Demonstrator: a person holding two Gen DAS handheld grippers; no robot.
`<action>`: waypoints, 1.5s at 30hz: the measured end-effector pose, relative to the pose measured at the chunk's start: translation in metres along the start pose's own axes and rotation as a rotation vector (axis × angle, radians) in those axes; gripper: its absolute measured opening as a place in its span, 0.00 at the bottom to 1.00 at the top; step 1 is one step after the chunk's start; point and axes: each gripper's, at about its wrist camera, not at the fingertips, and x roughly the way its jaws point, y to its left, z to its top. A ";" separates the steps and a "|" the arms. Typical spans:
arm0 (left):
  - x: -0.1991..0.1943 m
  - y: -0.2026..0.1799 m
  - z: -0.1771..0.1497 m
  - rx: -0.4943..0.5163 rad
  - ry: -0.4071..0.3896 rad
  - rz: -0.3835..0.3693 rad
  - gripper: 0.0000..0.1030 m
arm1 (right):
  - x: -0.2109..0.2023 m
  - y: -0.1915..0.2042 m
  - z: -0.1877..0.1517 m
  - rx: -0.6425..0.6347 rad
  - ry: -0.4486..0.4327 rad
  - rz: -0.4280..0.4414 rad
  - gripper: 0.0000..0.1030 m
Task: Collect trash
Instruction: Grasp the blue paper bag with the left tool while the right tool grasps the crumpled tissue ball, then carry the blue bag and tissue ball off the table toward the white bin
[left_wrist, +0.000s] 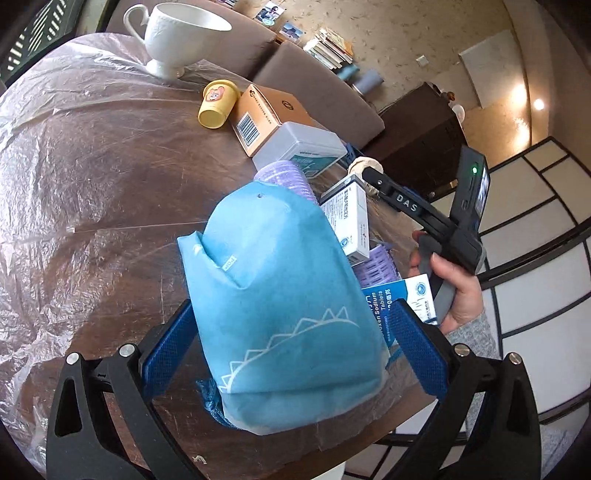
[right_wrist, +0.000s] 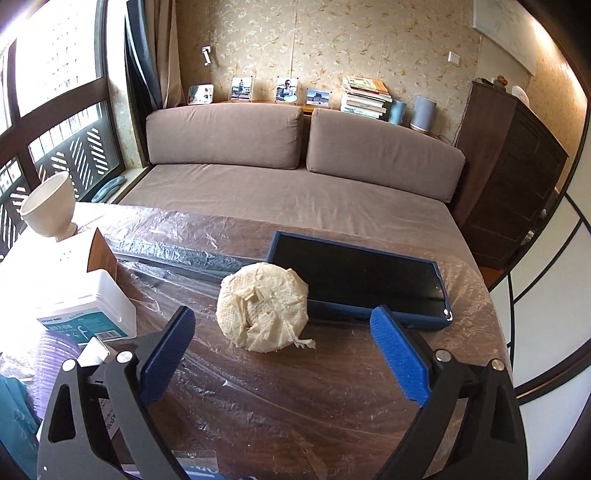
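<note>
- My right gripper (right_wrist: 282, 354) stands wide open and empty; the crumpled paper wad (right_wrist: 263, 307) lies just ahead, touching the tablet's (right_wrist: 360, 282) near edge.
- I'd straddle the wad squarely, then close gently.
- My left gripper (left_wrist: 295, 343) seems clamped on the blue bag (left_wrist: 284, 295), though contact is unclear.

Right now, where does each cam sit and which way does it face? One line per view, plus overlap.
Left wrist: on the left gripper, angled down at the blue bag between its fingers; the person's hand shows holding the other gripper.
Right wrist: on the right gripper, jaws open, facing across the table to the paper wad, tablet and sofa.
Shared: white cup, paper wad, sofa, books.
</note>
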 end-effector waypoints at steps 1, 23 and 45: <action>0.001 -0.002 -0.001 0.013 0.001 0.013 0.99 | 0.002 0.004 0.000 -0.012 0.004 -0.005 0.90; 0.012 0.001 -0.002 0.118 0.009 0.092 0.51 | -0.019 0.004 -0.003 -0.008 0.011 0.048 0.49; -0.031 -0.005 -0.013 0.085 -0.099 0.132 0.50 | -0.148 -0.015 -0.091 0.085 -0.001 0.126 0.49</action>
